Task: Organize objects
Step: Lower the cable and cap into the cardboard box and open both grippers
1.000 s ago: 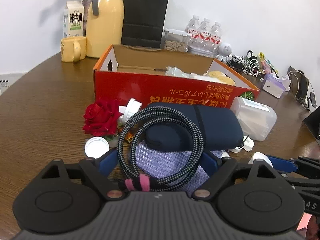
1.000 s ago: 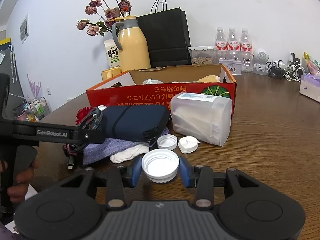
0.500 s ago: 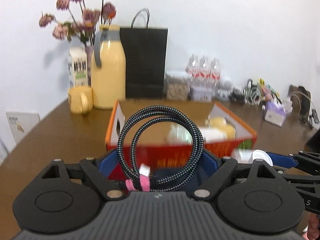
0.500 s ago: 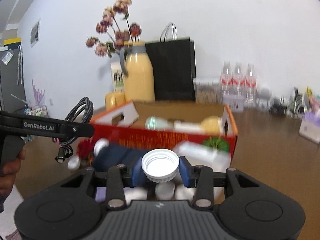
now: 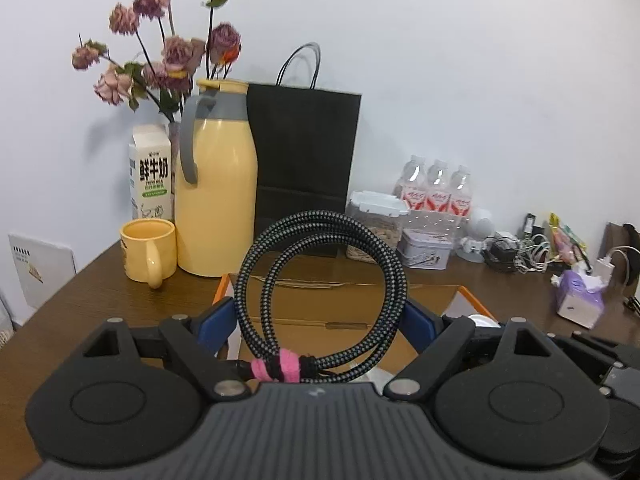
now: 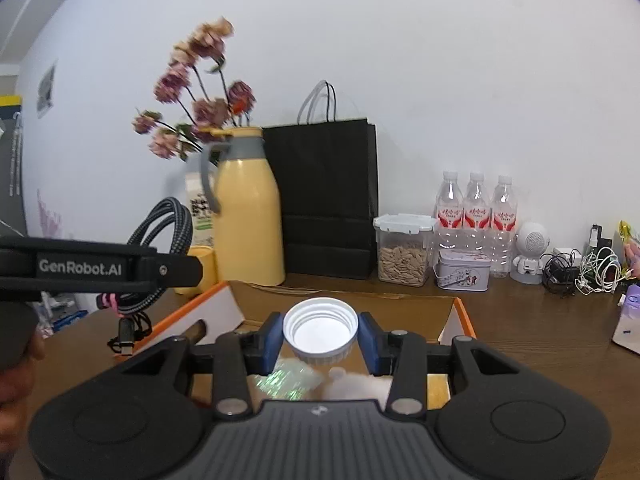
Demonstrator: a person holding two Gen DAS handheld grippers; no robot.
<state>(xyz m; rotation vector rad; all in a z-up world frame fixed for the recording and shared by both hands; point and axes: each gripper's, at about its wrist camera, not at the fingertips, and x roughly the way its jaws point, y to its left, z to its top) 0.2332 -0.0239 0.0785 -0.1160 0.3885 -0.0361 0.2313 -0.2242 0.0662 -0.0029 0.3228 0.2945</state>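
Coiled braided cable (image 5: 320, 300) is clamped upright between the widely spread jaws of the left gripper (image 5: 320, 320), directly above the open orange cardboard box (image 5: 400, 300) on the bench (image 5: 80, 300). Likewise, a white bottle cap (image 6: 320, 330) is pinched, mouth up, by the narrower jaws of the right gripper (image 6: 320, 338), over the same box, slightly nearer its middle.

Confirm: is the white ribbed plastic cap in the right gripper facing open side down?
No. The white ribbed plastic cap sits between the right gripper's blue pads with its hollow, threaded inside facing up.
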